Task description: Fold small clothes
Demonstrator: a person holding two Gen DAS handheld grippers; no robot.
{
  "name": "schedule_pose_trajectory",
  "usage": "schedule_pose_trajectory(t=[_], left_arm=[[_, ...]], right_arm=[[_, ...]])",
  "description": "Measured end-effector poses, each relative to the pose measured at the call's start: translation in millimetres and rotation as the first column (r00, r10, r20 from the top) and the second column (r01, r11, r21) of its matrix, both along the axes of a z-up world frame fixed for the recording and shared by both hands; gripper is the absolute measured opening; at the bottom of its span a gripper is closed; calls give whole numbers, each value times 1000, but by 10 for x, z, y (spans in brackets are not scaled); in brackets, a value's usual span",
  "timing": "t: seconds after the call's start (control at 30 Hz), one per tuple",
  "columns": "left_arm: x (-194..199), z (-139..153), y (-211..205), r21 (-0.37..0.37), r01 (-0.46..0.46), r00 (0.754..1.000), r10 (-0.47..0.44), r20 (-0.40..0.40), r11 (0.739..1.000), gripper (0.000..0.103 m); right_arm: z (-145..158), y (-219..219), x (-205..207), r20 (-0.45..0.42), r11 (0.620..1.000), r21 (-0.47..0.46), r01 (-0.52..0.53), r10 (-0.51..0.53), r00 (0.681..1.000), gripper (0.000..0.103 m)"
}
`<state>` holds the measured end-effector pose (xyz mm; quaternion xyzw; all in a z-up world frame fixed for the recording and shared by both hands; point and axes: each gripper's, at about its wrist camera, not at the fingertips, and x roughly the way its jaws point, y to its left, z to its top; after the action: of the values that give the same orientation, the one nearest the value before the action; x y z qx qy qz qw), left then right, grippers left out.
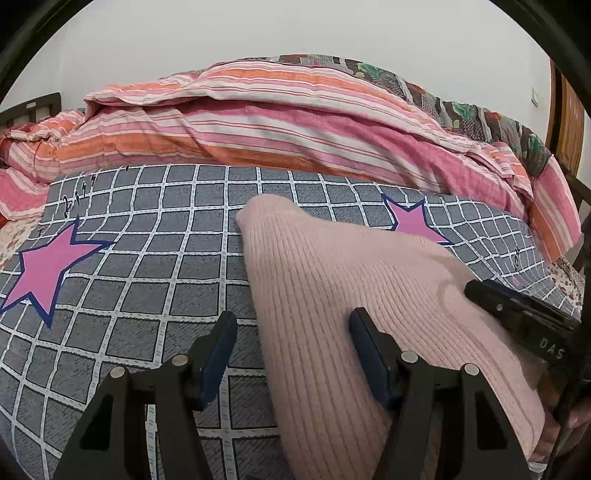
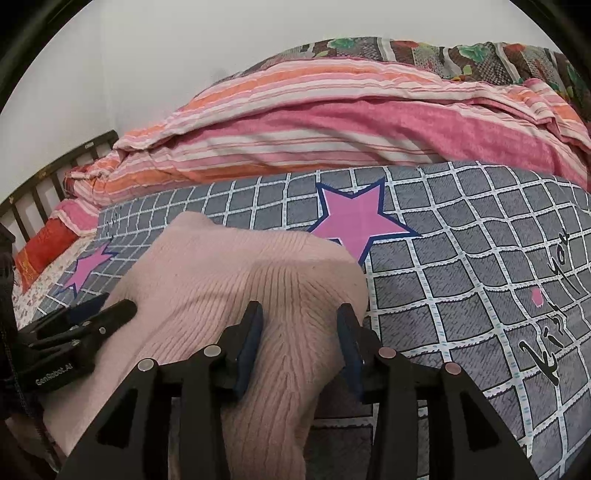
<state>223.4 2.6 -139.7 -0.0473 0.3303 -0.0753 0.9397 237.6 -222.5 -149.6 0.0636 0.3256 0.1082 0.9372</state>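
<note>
So the pink ribbed knit garment (image 1: 354,295) is the thing to go by here — it's lying on the grey checked bedsheet (image 1: 147,280), and everything else sits around it. Closest in, the left gripper (image 1: 293,332) hangs over the garment's left edge with its jaws spread wide, holding nothing: one blue-padded finger is over the sheet just left of the knit, the other is over the knit itself. From the right wrist view, the right gripper (image 2: 300,321) is down on the garment's right side, jaws parted with a raised hump of the knit sitting between the pads — the fabric bulges up between them, but I can't tell if the pads are actually pressing it. Each gripper shows up in the other's camera too, both resting at the near end of the garment. Just past the knit's far right corner there's a pink star (image 2: 356,221) printed on the sheet, partly tucked behind the fabric, and another pink star (image 1: 48,269) well off to the garment's left. Right of it there's some black script lettering (image 2: 550,321) on the sheet. Beyond the garment, a bunched-up pink and orange striped duvet (image 1: 280,122) runs across the bed, with a floral patchwork quilt (image 1: 424,88) behind that, against a plain white wall (image 1: 295,26).
</note>
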Motion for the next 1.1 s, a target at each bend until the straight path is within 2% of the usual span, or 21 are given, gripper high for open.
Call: schedule_pose_trajectory(t=[0.07, 0.17, 0.3, 0.4, 0.47, 0.57, 0.67, 0.9, 1.1], left_arm=[[-1, 0, 5, -3, 2, 1000, -2, 0, 1000, 64], [7, 11, 49, -37, 7, 1000, -7, -6, 999, 65], [62, 96, 163, -96, 9, 1000, -9, 2, 995, 64], [216, 97, 221, -112, 10, 999, -14, -36, 994, 64], [346, 125, 245, -101, 12, 999, -17, -46, 995, 64], [510, 137, 225, -45, 0, 998, -3, -59, 999, 64], [702, 74, 223, -9, -17, 996, 16, -88, 1000, 64], [830, -95, 272, -63, -30, 992, 21, -128, 998, 66], [814, -92, 274, -51, -39, 992, 33, -121, 998, 67]], right_arm=[[18, -60, -31, 18, 999, 33, 10, -10, 1000, 44], [-9, -148, 22, -11, 996, 79, 31, -30, 999, 49], [2, -158, 15, -3, 996, 84, 37, -37, 999, 49], [10, -198, -7, 9, 993, 111, 37, -38, 999, 49], [10, -259, -9, 10, 988, 147, 40, -41, 999, 49], [-23, -340, 29, -17, 979, 194, 54, -51, 999, 49], [-85, -331, 120, -80, 981, 175, 87, -74, 994, 49], [-106, -261, 180, -107, 986, 111, 120, -109, 988, 49], [-118, -272, 200, -113, 986, 107, 132, -120, 986, 47]])
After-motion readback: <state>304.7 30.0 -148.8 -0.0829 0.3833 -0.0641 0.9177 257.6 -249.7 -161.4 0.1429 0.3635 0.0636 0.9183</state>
